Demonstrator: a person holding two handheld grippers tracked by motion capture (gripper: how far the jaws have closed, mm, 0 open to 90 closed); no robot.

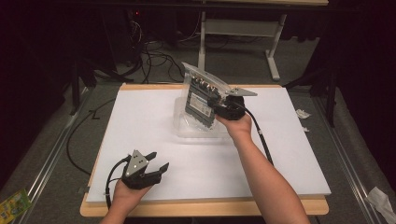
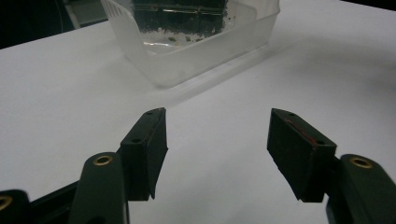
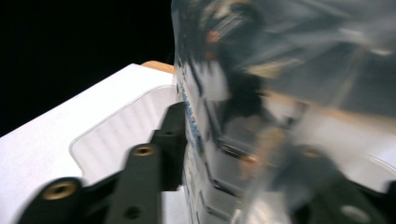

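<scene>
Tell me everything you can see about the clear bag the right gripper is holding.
The clear bag looks like glossy, crinkled plastic, holding a dark circuit board with a row of metal connectors along its top. It stands roughly upright, its lower end inside the clear plastic tub on the white table. The right gripper is shut on its side; the bag's top corner sticks up free.

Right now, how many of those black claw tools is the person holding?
2. The left gripper is held open low over the near left of the white table; the right gripper is clamped on a clear bag above the plastic tub, farther back.
</scene>
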